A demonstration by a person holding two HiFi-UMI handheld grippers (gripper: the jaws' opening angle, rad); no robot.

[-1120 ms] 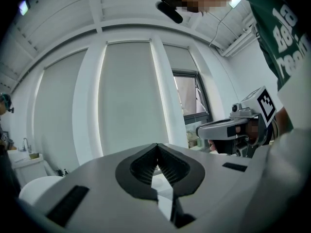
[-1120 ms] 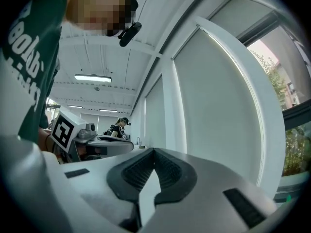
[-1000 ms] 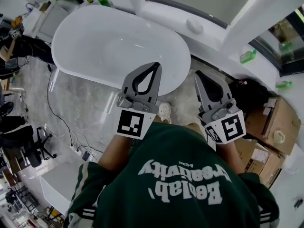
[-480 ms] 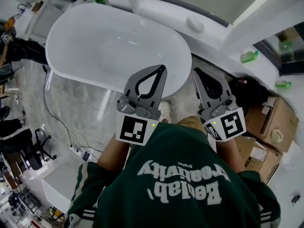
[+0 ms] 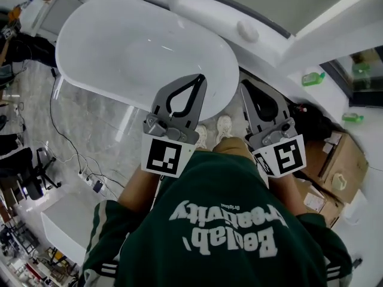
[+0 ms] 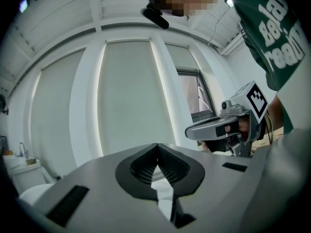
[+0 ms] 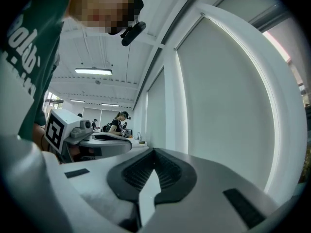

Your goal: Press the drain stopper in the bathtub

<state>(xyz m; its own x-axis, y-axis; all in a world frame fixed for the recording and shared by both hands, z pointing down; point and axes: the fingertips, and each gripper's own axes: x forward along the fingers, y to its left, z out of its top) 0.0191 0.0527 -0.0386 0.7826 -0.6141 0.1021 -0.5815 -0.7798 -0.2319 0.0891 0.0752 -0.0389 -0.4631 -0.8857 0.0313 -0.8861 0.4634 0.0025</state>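
Bathtub (image 5: 122, 46): white, oval and freestanding on a grey marbled floor (image 5: 102, 124). It lies in front of the person, with its long side running from upper left to lower right in the head view.
Drain stopper: cannot be made out on the white basin. Neither gripper view looks into the tub.
Left gripper (image 5: 199, 79): jaws closed tip to tip with nothing between them. In the head view the tips lie over the tub's near end.
Right gripper (image 5: 245, 88): jaws likewise together and empty. It is held beside the left gripper, just off the tub's right end, near the white ledge (image 5: 269, 52).
Person: stands at the tub's near end in a green sweatshirt (image 5: 221, 220), with white shoes (image 5: 223, 126) showing between the grippers.
Ledge items: a green bottle (image 5: 313, 78).
Right side: cardboard boxes (image 5: 341, 160) on the floor.
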